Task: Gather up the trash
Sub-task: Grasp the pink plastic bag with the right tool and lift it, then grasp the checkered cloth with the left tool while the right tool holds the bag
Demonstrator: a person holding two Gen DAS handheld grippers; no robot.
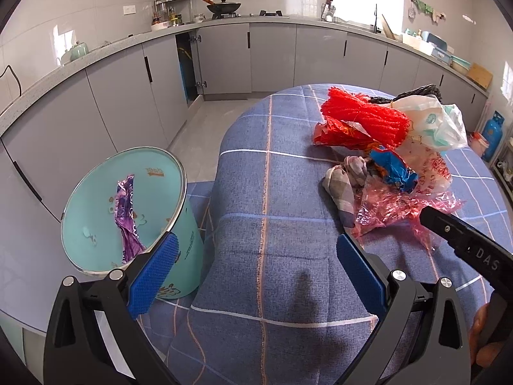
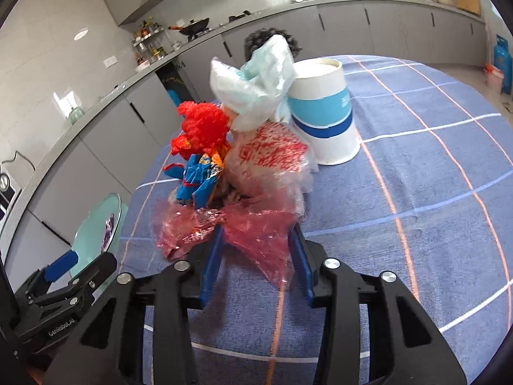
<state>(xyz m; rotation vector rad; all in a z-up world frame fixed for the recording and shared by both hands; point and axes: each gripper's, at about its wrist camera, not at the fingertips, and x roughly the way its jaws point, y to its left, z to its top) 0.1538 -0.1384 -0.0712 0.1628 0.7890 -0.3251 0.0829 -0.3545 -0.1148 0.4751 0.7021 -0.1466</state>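
Note:
A pile of trash lies on the blue checked tablecloth (image 1: 272,192): red mesh netting (image 1: 365,118), a blue wrapper (image 1: 392,168), a white plastic bag (image 1: 433,122) and a crumpled pink cellophane wrapper (image 1: 394,215). My right gripper (image 2: 259,256) is open, its jaws either side of the pink cellophane (image 2: 256,234); it also shows in the left wrist view (image 1: 449,227). My left gripper (image 1: 253,276) is open and empty over the table edge, beside a teal bin (image 1: 179,250) holding a purple wrapper (image 1: 128,218).
A white and blue paper cup (image 2: 327,112) stands upside down behind the pile. A checked cloth (image 1: 346,186) lies by the trash. Grey kitchen cabinets (image 1: 272,54) run along the walls, one door open. A blue gas cylinder (image 1: 492,134) stands at the far right.

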